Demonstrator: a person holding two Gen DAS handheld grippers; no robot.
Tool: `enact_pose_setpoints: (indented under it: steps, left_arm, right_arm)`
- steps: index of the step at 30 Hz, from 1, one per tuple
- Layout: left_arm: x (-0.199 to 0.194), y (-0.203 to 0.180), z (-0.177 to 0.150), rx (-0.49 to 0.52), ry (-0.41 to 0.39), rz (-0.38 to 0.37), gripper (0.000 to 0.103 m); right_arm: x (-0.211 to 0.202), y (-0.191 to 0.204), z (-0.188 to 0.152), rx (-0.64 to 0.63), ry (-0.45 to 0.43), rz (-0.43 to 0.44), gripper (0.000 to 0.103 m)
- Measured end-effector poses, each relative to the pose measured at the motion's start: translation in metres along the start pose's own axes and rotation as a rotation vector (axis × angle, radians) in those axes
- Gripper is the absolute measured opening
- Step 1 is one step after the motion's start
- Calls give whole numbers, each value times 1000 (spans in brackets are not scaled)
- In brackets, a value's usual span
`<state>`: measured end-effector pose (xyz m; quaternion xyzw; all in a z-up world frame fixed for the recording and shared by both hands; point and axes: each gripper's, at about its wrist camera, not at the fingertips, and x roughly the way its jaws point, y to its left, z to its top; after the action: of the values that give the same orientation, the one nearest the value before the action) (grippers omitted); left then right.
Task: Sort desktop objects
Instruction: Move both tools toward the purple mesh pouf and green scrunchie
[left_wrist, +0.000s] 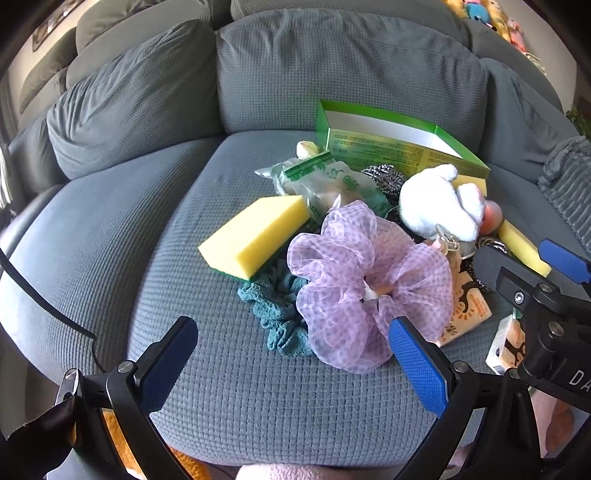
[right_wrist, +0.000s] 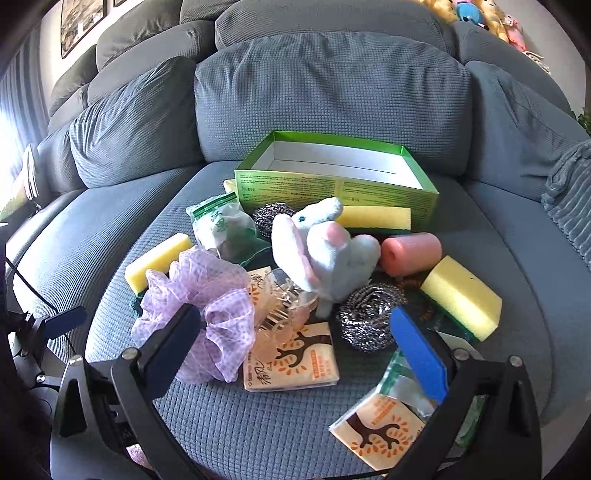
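A heap of small objects lies on a grey sofa seat (left_wrist: 155, 266). My left gripper (left_wrist: 295, 354) hangs open just short of a lilac scrunchie (left_wrist: 365, 284) and a teal scrunchie (left_wrist: 277, 314). Behind them lie a yellow sponge (left_wrist: 255, 232), a green-printed bag (left_wrist: 325, 184) and a white plush rabbit (left_wrist: 436, 203). My right gripper (right_wrist: 295, 343) is open above a tissue pack (right_wrist: 295, 358), a clear hair claw (right_wrist: 284, 306) and a steel scourer (right_wrist: 369, 317). An empty green box (right_wrist: 332, 184) stands at the back.
Sofa back cushions (right_wrist: 325, 96) rise behind the box. More sponges (right_wrist: 461, 295), a pink roller (right_wrist: 410, 251), a second tissue pack (right_wrist: 380, 428) and another scourer (right_wrist: 273, 218) crowd the right side. Bare seat fabric lies to the left. A black cable (left_wrist: 37, 295) runs at the left edge.
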<state>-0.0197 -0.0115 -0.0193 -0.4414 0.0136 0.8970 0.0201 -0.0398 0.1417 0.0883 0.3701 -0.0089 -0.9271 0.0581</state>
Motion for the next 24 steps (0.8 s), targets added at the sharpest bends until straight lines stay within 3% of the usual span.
enact_pose_setpoints:
  steps: [24]
  left_arm:
    - [18,18,1,3,31,-111,103]
  right_arm:
    - [33,16,-2,6,77,60,103]
